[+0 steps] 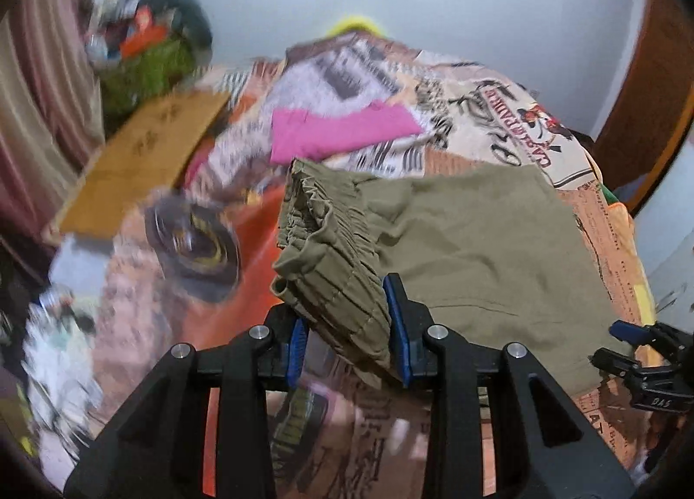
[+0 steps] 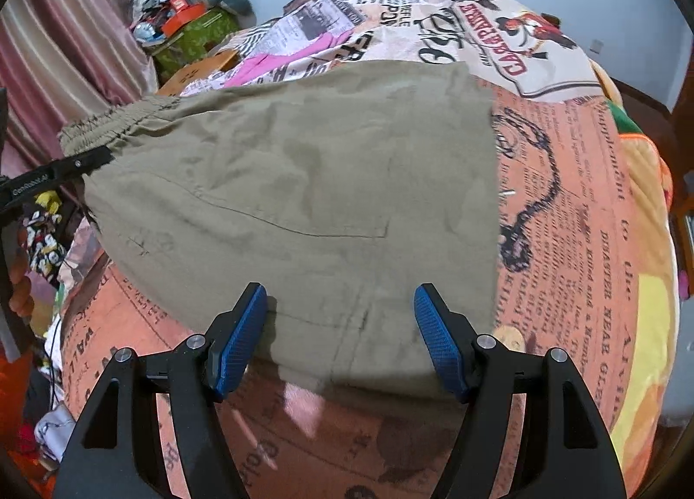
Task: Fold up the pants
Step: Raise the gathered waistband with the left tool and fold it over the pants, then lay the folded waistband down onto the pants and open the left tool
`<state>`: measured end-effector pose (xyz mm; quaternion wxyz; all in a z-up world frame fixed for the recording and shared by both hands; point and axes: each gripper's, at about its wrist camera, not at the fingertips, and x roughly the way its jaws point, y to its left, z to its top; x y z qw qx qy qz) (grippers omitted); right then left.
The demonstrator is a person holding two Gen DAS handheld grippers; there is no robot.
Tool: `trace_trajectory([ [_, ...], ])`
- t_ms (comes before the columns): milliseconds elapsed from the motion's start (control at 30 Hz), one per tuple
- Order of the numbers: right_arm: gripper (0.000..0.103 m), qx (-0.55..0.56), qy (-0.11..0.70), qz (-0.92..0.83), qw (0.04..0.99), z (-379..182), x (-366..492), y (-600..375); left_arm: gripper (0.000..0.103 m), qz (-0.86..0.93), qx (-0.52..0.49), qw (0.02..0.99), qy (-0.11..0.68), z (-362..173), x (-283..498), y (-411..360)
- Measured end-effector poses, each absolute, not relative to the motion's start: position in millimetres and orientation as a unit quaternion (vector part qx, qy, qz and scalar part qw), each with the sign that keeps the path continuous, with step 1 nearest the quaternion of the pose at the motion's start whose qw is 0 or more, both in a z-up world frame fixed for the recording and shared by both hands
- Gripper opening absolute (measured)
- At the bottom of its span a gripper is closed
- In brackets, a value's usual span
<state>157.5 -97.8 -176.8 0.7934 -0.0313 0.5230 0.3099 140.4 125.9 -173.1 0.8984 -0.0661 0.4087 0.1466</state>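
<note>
Olive-green pants [image 1: 477, 239] lie spread on the bed, their gathered elastic waistband lifted at the left. My left gripper [image 1: 347, 312] is shut on that bunched waistband, blue pads pressing it from both sides. In the right wrist view the pants [image 2: 303, 174] fill the middle, and the left gripper [image 2: 56, 174] shows at the waistband's left end. My right gripper [image 2: 340, 338] stands open over the pants' near edge, pads well apart and not pressing the cloth. The same right gripper [image 1: 642, 351] shows at the far right of the left wrist view.
A newspaper-print bedspread [image 2: 564, 217] covers the bed. A pink garment [image 1: 342, 130] lies beyond the pants. A cardboard sheet [image 1: 143, 161] and a green box [image 2: 195, 35] piled with clutter sit at the left by a curtain [image 2: 65, 22].
</note>
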Motion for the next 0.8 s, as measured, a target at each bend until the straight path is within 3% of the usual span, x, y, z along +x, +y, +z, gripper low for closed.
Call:
trace_trajectory([
  [400, 0.067, 0.012, 0.537, 0.234, 0.811, -187.1, 161.9, -151.2, 0.032, 0.050, -0.034, 0.936, 0.346, -116.2, 170.6, 63.2],
  [800, 0.070, 0.044, 0.544, 0.246, 0.801, -196.0, 158.8, -161.4, 0.028, -0.027, -0.026, 0.937, 0.348, -108.2, 199.5, 1.6],
])
